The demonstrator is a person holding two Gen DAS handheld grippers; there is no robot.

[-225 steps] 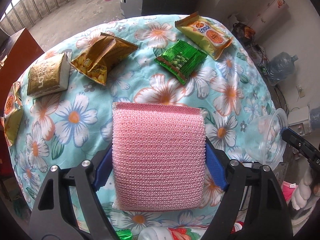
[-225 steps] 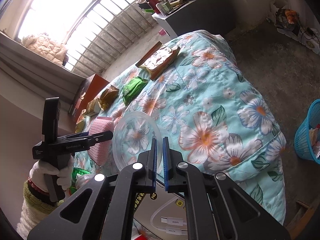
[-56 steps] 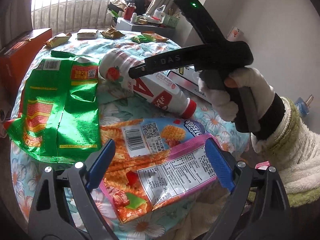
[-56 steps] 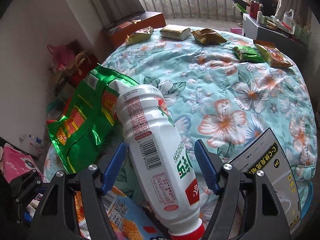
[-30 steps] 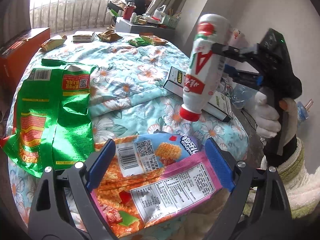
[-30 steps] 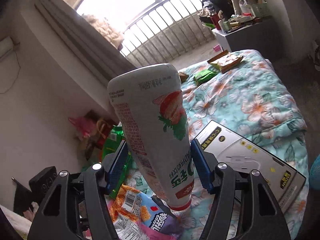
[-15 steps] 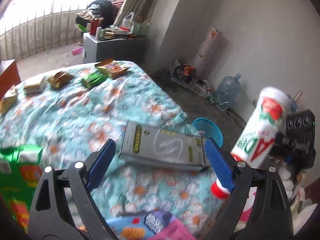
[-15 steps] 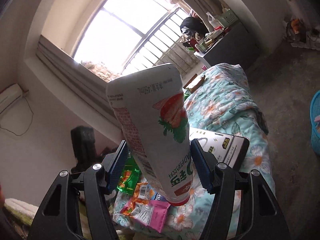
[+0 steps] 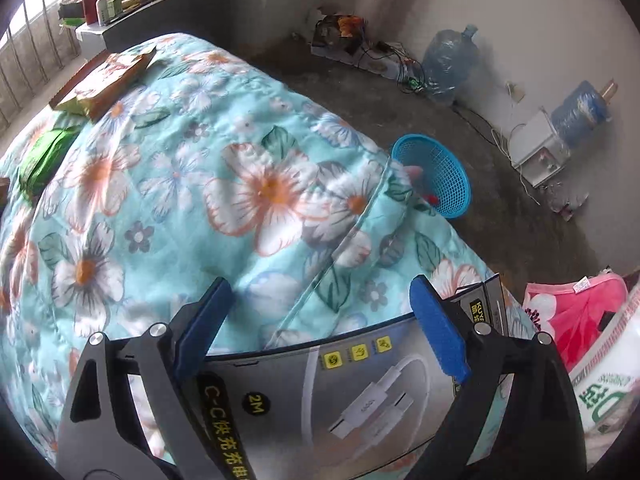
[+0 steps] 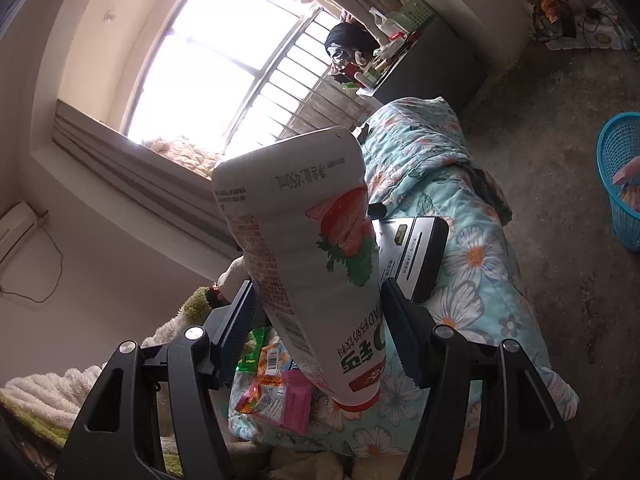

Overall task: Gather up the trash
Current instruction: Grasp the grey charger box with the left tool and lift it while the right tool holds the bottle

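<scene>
Right hand-held gripper (image 10: 316, 308) clamps the strawberry bottle (image 10: 312, 248); left hand-held gripper (image 9: 320, 320) gapes.

Left tool (image 9: 320, 320) spread wide, gripping nothing, right tool (image 10: 316, 312) clamped, pointing upward

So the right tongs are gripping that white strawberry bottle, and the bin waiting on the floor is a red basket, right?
Not quite: the basket on the floor beside the bed is blue, not red, as the left wrist view shows. The rest holds: the right tongs do grip the white strawberry bottle.
</scene>
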